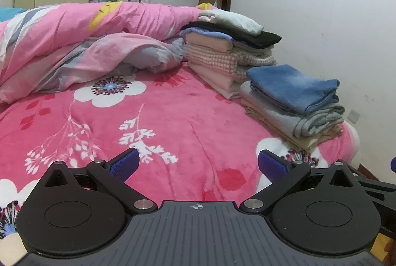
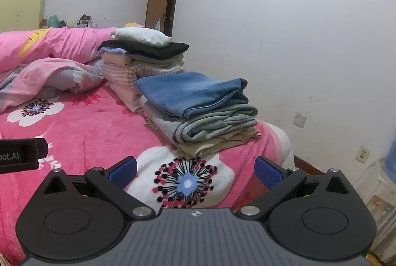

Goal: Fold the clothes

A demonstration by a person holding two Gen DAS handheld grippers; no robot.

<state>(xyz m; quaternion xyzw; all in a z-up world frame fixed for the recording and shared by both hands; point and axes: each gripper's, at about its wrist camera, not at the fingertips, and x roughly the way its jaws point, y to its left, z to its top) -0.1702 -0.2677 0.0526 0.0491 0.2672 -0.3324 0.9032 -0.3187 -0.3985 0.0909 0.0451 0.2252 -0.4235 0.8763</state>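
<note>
Two handheld grippers hover side by side over a bed (image 1: 173,117) covered in a pink flowered blanket. The left gripper (image 1: 198,164) has its jaws wide apart and holds nothing; the right gripper (image 2: 195,168) is the same, jaws apart and empty. Along the bed's right edge, next to the wall, sit two piles of folded clothes: a near pile (image 2: 198,107) topped by a blue garment (image 2: 190,92), and just behind it a taller pile (image 2: 143,55). A rumpled pink quilt (image 1: 74,43) is heaped at the far side.
</note>
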